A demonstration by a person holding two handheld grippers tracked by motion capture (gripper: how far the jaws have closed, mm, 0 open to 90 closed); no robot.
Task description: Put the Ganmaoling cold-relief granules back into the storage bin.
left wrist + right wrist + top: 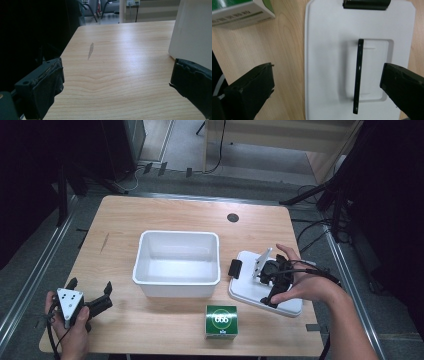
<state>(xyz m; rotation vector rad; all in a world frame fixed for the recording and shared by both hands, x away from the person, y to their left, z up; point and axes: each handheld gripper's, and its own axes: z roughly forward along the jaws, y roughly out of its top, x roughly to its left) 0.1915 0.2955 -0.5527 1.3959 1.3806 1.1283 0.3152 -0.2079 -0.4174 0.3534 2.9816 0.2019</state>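
A white lid point(245, 290) lies flat at the table's right, with a black clip point(235, 268) on its left end. My right gripper point(272, 281) hovers over it, pointing down. In the right gripper view the gripper point(327, 87) is open, and the lid's thin black handle point(359, 75) stands on edge in a shallow recess between the jaws, nearer the right one, untouched. An empty white bin point(177, 262) sits mid-table. My left gripper point(90, 286) rests at the front left, open. In its own view the left gripper point(116, 85) has bare wood between the jaws.
A green box point(221, 321) stands near the front edge, between bin and lid, and its corner shows in the right gripper view point(242, 12). The bin's wall point(195, 32) rises just right of the left gripper. The wooden table point(150, 215) has a round grommet point(232, 217) at the back.
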